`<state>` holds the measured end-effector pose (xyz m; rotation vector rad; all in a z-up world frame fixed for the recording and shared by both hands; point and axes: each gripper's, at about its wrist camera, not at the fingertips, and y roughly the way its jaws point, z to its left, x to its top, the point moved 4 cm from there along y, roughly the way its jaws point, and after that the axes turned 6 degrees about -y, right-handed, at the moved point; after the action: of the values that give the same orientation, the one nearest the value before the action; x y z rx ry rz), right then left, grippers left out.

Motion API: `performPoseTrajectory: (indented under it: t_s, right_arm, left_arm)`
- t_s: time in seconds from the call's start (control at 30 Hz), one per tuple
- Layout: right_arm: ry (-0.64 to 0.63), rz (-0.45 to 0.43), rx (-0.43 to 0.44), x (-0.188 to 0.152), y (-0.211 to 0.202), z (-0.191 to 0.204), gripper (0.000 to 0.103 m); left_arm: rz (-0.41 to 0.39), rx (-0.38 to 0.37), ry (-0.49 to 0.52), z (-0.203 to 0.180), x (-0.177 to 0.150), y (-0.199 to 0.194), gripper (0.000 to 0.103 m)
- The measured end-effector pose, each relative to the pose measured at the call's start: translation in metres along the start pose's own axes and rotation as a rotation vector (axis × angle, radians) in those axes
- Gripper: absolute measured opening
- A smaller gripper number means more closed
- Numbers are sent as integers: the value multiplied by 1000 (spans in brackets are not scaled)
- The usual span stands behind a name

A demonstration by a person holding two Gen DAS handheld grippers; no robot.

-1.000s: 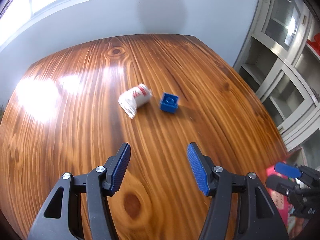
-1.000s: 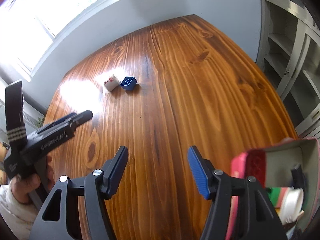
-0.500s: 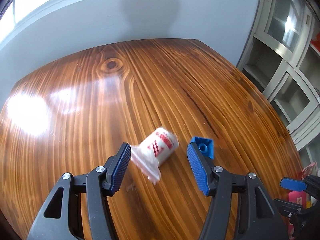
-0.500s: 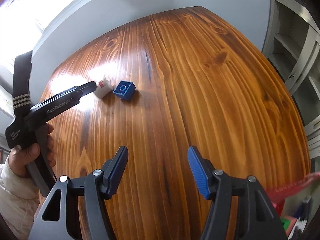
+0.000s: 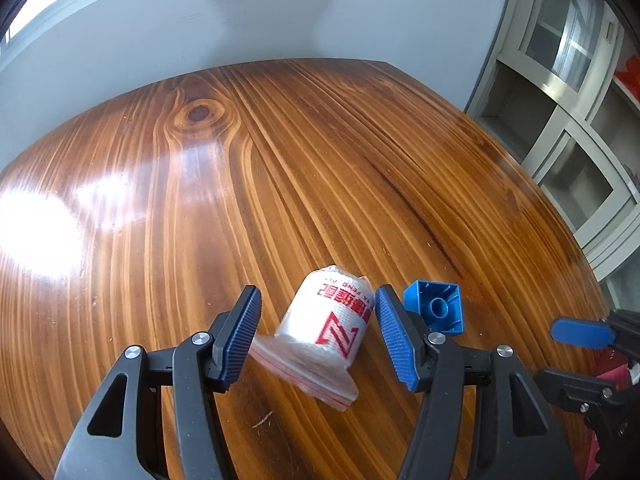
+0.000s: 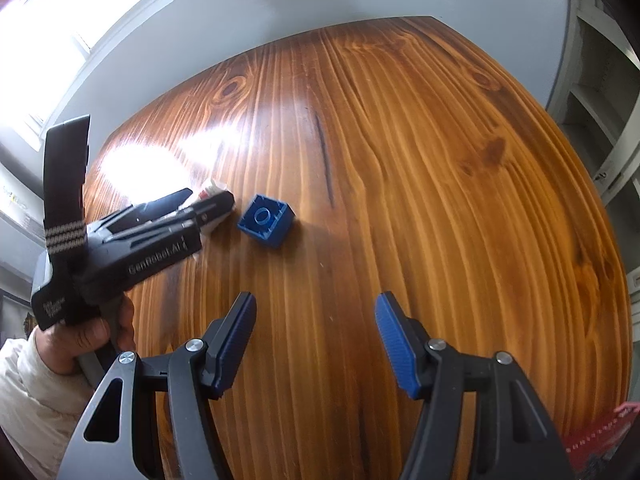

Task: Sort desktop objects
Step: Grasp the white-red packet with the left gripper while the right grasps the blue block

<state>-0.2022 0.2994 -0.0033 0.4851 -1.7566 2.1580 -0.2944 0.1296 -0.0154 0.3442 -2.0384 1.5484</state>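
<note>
A white roll in a clear zip bag with red print (image 5: 328, 324) lies on the wooden table (image 5: 320, 160). My left gripper (image 5: 316, 320) is open, its blue pads on either side of the roll, not clamped. A blue toy brick (image 5: 436, 308) lies just right of the right pad, hollow side up. In the right wrist view the left gripper (image 6: 204, 204) covers most of the roll (image 6: 212, 188), and the brick (image 6: 266, 220) sits beside it. My right gripper (image 6: 316, 328) is open and empty above the table, nearer than the brick.
A red box (image 6: 600, 436) shows at the lower right edge of the right wrist view. White cabinets with glass doors (image 5: 568, 100) stand right of the table. A wall and a window are behind the far edge.
My left gripper has moved forward until the bagged roll sits between its open pads. My right gripper has moved left, away from the red box, toward the brick.
</note>
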Motion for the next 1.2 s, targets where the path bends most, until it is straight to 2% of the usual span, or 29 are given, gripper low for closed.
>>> performPoseTrajectory:
  t_s: [0.07,0.17,0.73,0.77,0.9,1.03,1.2]
  right_arm:
    - [-11,-6,-2,5,4,2,66]
    - [-22,-12,-4,12,12,5,66]
    - [-117,8,-14,40,63,34,66]
    - [-121,8,-17,40,64,34,65]
    - [-155,15,-31,39,70,39,49]
    - [-164,14,-34,35,66,39,49]
    - [-153,-8,-37,19,40,31,49]
  left_arm:
    - [-1,-8,-7,2,-2,-1,62]
    - [-1,-23,-23,4,-2,-2,42]
    - [-65,-22,-102,20,-10,-45,40]
    - [-66,-21,-106,20,-11,-46,40]
    - [-63,-13,-116,19,-15,-49,40]
    - [-62,-1,-132,19,-16,-52,40]
    - [-67,3,-132,8,-20,-64,40]
